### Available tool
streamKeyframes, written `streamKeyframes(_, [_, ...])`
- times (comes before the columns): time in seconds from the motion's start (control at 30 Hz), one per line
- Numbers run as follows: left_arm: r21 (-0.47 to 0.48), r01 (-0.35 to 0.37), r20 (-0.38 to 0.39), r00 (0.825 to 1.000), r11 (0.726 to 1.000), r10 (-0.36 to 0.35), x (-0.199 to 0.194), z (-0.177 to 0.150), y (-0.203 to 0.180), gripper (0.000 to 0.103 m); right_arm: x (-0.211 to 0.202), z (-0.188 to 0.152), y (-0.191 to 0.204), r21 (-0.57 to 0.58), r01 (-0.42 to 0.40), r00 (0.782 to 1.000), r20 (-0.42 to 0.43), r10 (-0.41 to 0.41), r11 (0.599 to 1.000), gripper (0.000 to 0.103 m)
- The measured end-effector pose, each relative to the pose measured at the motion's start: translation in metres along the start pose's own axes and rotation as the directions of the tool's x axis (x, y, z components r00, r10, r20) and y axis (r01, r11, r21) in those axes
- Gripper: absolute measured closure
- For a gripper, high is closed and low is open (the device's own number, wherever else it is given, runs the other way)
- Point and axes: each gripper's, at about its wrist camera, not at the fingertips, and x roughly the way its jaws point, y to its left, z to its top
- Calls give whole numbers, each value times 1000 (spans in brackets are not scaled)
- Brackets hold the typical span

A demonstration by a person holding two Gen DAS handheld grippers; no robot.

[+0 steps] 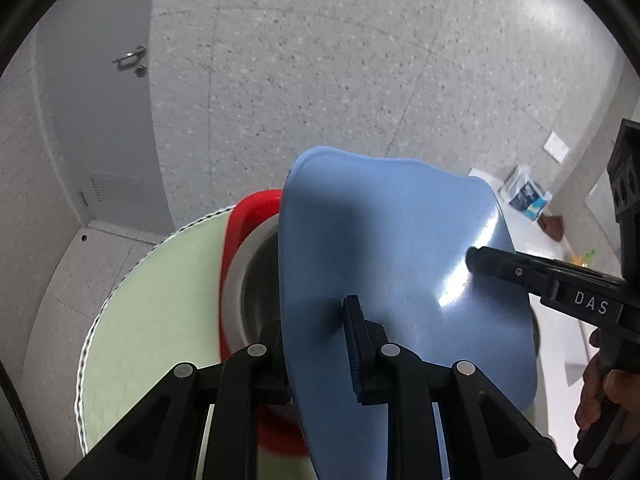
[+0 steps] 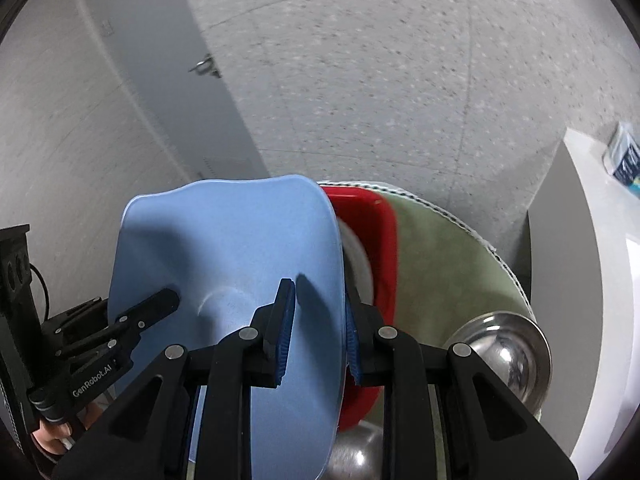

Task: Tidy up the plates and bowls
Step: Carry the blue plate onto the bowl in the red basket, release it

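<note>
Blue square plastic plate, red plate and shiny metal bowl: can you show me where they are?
Blue square plastic plate (image 2: 240, 240): right wrist view, flat upper face.
Red plate (image 2: 372, 216): right wrist view, rim beside the blue plate.
Shiny metal bowl (image 2: 508, 360): right wrist view, inside of the bowl.

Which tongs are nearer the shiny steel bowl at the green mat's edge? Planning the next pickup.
Right. Right tongs grip the blue plate edge beside that bowl; left tongs grip the opposite edge.

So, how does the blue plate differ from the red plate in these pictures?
The blue plate is lifted and pinched at its edges by the left gripper and the right gripper; no gripper holds the red plate. The blue plate is in front and hides much of the red plate, which lies lower on the green mat.
</note>
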Motion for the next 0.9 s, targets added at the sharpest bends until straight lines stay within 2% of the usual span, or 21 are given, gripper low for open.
streamKeyframes(0.2, [13,-15,-66,998,1000,16,59,30,-9,83,29,7,-10,21,55,998,-40,-55,998,80])
streamKeyframes(0.33, [20,-40,-87,995,999,42,80,39,-10,84,40,8,-9,5,85,995,-55,-85,996,80])
streamKeyframes(0.47, [20,-51,-87,995,998,53,90,44,-13,83,49,9,-2,-27,110,992,-56,-111,994,78])
streamKeyframes(0.63, [23,-44,-84,995,999,46,86,37,-15,76,55,5,5,-56,143,988,-46,-145,988,76])
streamKeyframes(0.67, [22,-37,-82,996,999,39,86,37,-16,70,55,5,5,-53,140,989,-41,-143,989,72])
streamKeyframes(0.73, [29,-27,-73,997,999,29,77,30,-14,61,52,4,5,-47,141,989,-31,-142,989,56])
streamKeyframes(0.77, [34,-31,-60,998,999,33,74,30,-16,50,51,4,5,-46,138,990,-23,-139,989,47])
streamKeyframes(0.8, [38,-40,-46,998,998,42,69,27,-17,39,49,4,5,-47,134,991,-14,-134,990,45])
streamKeyframes(0.9, [29,-45,-12,999,999,45,58,23,-21,25,37,4,6,-41,116,993,20,-115,992,41])
